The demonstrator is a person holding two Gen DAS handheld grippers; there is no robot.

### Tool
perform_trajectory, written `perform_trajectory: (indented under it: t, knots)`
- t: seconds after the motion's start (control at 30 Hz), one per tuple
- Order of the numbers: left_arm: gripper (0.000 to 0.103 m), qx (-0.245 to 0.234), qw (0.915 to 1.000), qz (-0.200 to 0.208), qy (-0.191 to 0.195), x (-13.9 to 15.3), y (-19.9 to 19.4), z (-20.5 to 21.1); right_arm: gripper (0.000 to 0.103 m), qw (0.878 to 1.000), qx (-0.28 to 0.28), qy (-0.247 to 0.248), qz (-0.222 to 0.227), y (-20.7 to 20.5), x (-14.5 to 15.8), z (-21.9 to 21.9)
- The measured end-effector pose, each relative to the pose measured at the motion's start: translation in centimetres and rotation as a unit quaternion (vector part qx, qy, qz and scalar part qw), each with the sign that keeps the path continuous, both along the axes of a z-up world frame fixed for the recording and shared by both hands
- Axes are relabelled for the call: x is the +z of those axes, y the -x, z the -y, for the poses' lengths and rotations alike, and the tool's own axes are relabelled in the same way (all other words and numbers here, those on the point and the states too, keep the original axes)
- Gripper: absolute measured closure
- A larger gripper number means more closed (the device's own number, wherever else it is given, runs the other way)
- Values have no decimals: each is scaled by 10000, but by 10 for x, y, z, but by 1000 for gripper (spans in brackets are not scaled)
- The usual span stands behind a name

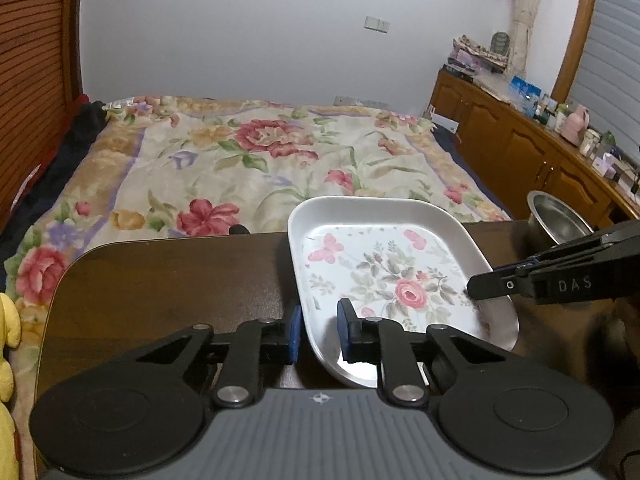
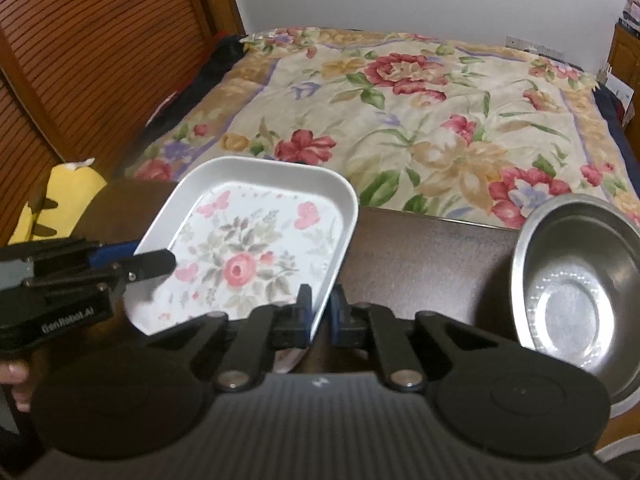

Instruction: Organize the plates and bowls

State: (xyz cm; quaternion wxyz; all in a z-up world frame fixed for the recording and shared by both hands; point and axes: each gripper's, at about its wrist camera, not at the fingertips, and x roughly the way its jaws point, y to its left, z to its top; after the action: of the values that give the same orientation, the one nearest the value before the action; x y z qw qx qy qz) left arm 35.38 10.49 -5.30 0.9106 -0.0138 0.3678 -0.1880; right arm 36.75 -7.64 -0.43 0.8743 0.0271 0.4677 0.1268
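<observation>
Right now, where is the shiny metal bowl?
The metal bowl sits on the dark table, at the right of the right wrist view, right of the flowery plate, before the bed.

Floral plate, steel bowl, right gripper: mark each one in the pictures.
Floral plate (image 2: 240, 268), right wrist view, on the painted pink rose.
Steel bowl (image 2: 568, 312), right wrist view, on its flat inner bottom.
Right gripper (image 2: 320, 308), right wrist view, on the plate rim between its fingertips.

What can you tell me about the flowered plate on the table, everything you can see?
The flowered plate is a rounded rectangle, white, with a raised rim; pink roses and butterflies are printed inside. It sits on the dark wooden table, left of the steel bowl. The left claw and right claw each pinch its rim on opposite sides.
</observation>
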Motion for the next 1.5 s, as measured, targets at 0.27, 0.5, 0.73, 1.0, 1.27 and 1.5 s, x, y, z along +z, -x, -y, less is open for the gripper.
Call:
perform_trajectory:
  t: [0.27,0.5,0.73,1.0,1.27,1.5]
  knots:
    - [85,-35,9998,135,-111,18,22,2,93,9998,-18,-206,79,13,6,5]
    - [85,-47,9990,404,-183,48,49,4,93,9985,-7,-399,365,36,28,13]
    - [84,-60,9974,691,-204,79,81,8,93,9958,19,-548,732,63,60,21]
    - [84,-143,9955,887,-306,98,109,13,93,9930,36,-655,984,92,78,30]
    - [84,-184,9942,1014,-306,103,139,15,93,9901,78,-789,1155,115,85,40]
    - [84,-269,9943,923,-466,91,148,20,93,9892,137,-942,1114,128,71,47]
